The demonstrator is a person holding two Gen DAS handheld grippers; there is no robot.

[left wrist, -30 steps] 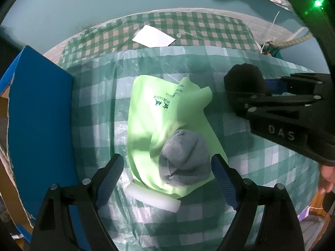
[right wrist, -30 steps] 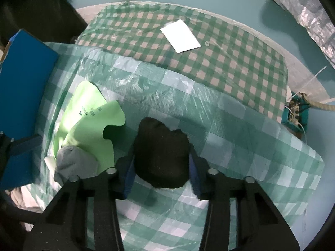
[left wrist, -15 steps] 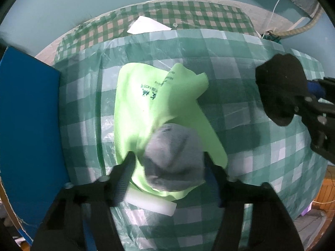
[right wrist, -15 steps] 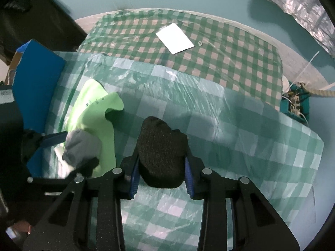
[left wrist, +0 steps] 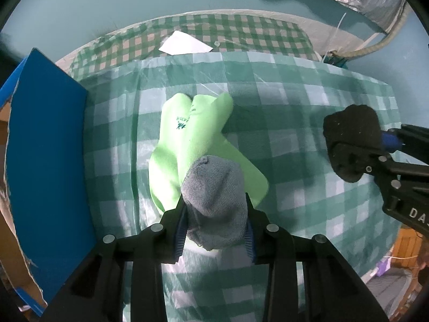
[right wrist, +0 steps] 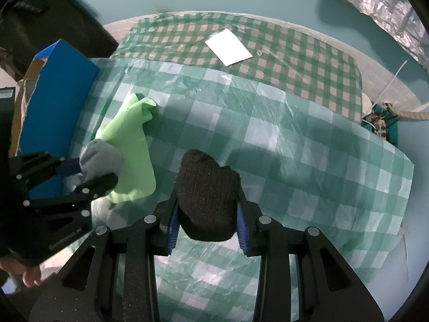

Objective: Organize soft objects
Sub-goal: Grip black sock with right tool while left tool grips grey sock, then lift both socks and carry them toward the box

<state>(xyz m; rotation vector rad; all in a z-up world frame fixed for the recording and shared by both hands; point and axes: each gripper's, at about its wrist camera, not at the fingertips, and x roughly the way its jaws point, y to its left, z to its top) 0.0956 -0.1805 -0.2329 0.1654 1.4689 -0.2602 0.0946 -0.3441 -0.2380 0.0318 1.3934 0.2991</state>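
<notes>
A grey fleece bundle [left wrist: 211,177] sits between the pads of my left gripper [left wrist: 214,209], whose jaws are closing and pressing on both its sides. It rests on the lower end of a light green cloth [left wrist: 193,134] lying on the checked table cover [left wrist: 295,102]. My right gripper [right wrist: 207,204] is shut on a black knitted bundle [right wrist: 206,177] and holds it above the cover. In the left wrist view the black bundle [left wrist: 351,128] hangs at the right. In the right wrist view the grey bundle [right wrist: 99,155] and green cloth [right wrist: 131,139] are at the left.
A blue board [left wrist: 45,161] stands along the left edge of the table. A white card [left wrist: 185,44] lies on the smaller-checked cloth at the back. Silver foil [right wrist: 375,0] and a cable bundle [right wrist: 380,123] lie off the table's far right.
The left jaws have come in from wide apart onto the grey bundle, and the green cloth has bunched up. The right gripper has carried the black bundle away to the right and upward.
</notes>
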